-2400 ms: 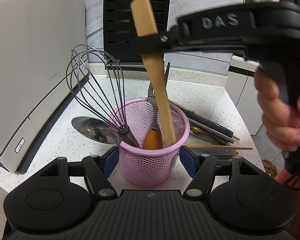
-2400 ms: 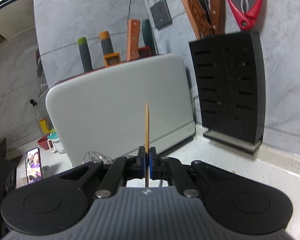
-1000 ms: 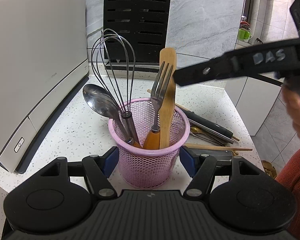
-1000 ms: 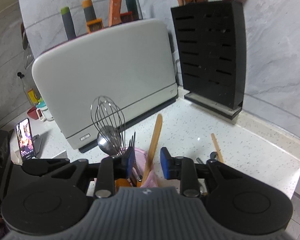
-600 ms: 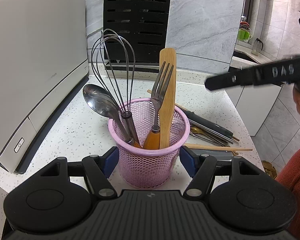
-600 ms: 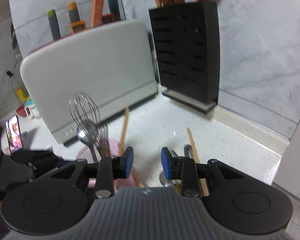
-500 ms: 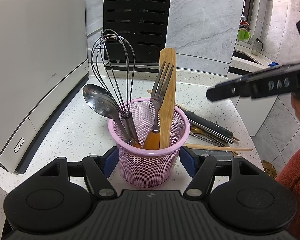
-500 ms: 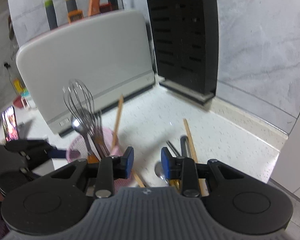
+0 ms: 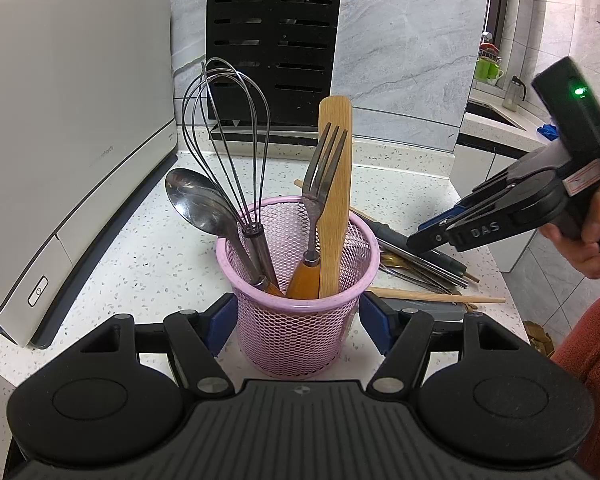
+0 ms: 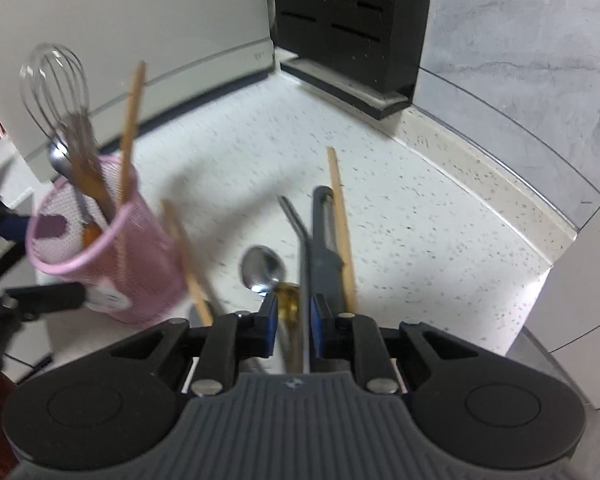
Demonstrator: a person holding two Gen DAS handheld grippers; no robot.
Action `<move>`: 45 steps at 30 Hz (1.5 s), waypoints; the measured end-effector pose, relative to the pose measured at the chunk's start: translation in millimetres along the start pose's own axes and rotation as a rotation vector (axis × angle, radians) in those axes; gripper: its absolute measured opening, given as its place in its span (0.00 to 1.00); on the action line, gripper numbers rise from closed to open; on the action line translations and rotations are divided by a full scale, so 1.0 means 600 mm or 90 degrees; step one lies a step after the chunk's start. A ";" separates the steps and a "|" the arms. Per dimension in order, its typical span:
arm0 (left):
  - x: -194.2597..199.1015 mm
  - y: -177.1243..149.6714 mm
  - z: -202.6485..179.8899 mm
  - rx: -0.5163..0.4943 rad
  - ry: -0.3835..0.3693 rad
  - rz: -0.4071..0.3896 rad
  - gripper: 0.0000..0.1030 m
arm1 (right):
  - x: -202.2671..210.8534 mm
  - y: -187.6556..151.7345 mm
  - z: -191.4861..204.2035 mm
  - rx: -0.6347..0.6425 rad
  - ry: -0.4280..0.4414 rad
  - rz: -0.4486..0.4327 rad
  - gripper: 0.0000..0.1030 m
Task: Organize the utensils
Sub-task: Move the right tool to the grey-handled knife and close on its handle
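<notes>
left gripper [image 9: 296, 320] clamped; right gripper [image 10: 293, 314] closing, angled down.

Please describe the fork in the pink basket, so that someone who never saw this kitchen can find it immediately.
Find the tall black slotted knife block at the back of the white speckled counter. In front of it stands a pink wire-mesh cup holding four utensils. The metal fork with an orange handle leans against the flat wooden spatula; it alone has tines, unlike the steel whisk and the steel spoon.

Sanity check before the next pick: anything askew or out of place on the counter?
Only the loose heap beside the pink mesh cup: a small spoon, dark-handled tools and chopsticks lie crossed at odd angles. The right gripper is closing around the spoon's amber handle. Nothing spilled or visibly broken.
</notes>
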State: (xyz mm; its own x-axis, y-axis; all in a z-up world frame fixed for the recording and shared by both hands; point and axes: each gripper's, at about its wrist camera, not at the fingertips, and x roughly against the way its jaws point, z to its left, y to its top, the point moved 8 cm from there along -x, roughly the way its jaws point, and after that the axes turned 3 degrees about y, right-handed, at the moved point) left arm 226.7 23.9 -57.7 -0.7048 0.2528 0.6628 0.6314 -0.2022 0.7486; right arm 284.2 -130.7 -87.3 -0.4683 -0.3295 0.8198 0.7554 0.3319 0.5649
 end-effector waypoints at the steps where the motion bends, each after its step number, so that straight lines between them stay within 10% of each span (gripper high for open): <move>1: 0.000 0.001 0.000 0.000 0.000 0.000 0.75 | -0.003 0.001 -0.002 0.007 -0.006 0.005 0.15; 45: 0.000 0.001 0.000 -0.006 0.000 0.000 0.75 | -0.124 0.104 -0.027 0.020 -0.074 0.138 0.12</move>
State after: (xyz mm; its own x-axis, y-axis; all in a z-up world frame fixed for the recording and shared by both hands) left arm 227.0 23.7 -57.1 -0.7054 0.2528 0.6622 0.6279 -0.2107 0.7492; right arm 373.9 -99.6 -114.6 -0.3477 -0.1442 0.9265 0.8306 0.4111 0.3757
